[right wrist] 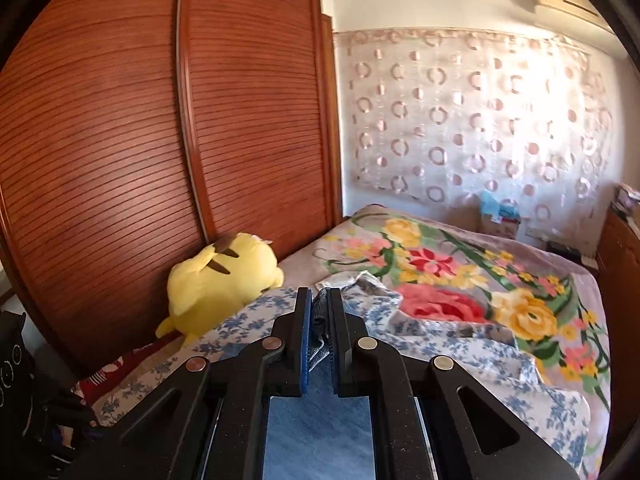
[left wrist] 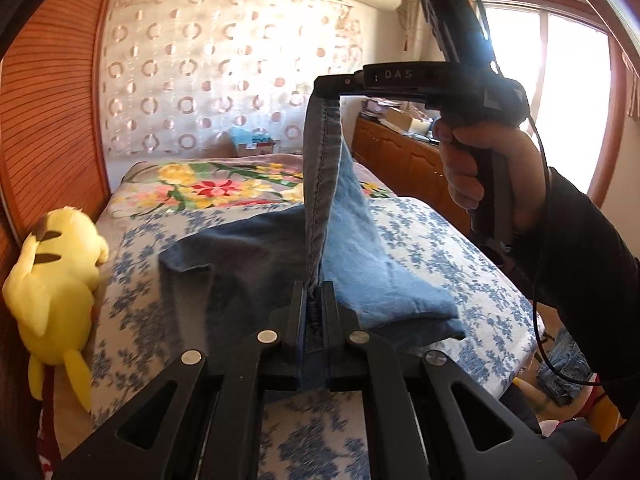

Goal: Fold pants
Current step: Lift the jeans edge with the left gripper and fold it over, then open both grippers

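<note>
While two hand-held grippers, left hand-held gripper (left wrist: 316,292), right hand-held gripper (right wrist: 320,300), pinch one pair of pants (left wrist: 344,216), one plush toy (left wrist: 60,260).

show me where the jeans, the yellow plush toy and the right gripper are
jeans (left wrist: 256,256), left wrist view, dark folded panel on bed
yellow plush toy (left wrist: 60,264), left wrist view, its body
right gripper (left wrist: 326,85), left wrist view, fingertips clamping the hem

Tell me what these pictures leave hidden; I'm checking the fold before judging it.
- Left wrist view: the left gripper covers the pinched part of the jeans; the raised leg hides the bed behind it.
- Left wrist view: the right gripper tips sit against a bright wall, grip detail unclear.
- Right wrist view: the right gripper's own body hides most of the jeans.
</note>
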Demonstrator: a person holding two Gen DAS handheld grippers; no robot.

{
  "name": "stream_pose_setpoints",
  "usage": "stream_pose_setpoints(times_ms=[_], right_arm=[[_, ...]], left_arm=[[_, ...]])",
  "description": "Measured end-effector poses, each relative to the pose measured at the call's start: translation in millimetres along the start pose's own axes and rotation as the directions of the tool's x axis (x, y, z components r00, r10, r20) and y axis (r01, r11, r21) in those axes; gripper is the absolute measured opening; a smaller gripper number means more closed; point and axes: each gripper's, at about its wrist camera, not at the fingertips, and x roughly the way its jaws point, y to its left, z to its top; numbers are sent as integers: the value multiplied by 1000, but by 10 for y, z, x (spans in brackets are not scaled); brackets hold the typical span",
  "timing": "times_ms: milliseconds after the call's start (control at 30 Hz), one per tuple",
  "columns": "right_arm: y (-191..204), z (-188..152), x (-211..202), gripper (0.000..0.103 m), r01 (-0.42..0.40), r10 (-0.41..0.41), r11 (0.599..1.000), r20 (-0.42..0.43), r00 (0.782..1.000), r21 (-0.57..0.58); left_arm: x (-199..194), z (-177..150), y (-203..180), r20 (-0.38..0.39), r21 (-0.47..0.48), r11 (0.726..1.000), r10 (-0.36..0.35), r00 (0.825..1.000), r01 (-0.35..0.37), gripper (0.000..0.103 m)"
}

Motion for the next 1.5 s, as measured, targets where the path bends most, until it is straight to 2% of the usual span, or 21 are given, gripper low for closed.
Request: stream_pose_setpoints(times_ms=[467,867,967,1033,1100,1167,1467,1500], right_arm=[[205,65,441,7,-70,64,995,-71,995,-73],[292,14,826,8,-72,56,994,-175,983,-86],[258,14,812,11,-76,60,994,-201,978,-74],[239,14,775,18,-70,51,994,-209,977,-82],[214,13,751,31,-66,47,994,-213,976,-82],[179,12,700,36,-61,43,995,-212,976,-78],[77,-137,500,41,-38,22,997,-222,975,-69],[61,-168,477,41,-36,20,997,-226,974,-68]], left_arm=[[-121,-366,440,-18,-82,996,37,999,-38,7],[40,-664,672,-80,-134,989,50,996,-60,7],[84,-712,691,-94,-139,988,49,994,-61,7],[101,-730,700,-99,-143,988,49,994,-63,7],[106,-729,690,-102,-142,988,50,994,-65,7],[102,-719,681,-102,-139,988,56,993,-70,7],[56,-656,684,-101,-143,985,83,991,-97,9],[53,-647,688,-102,-143,984,94,990,-108,12]])
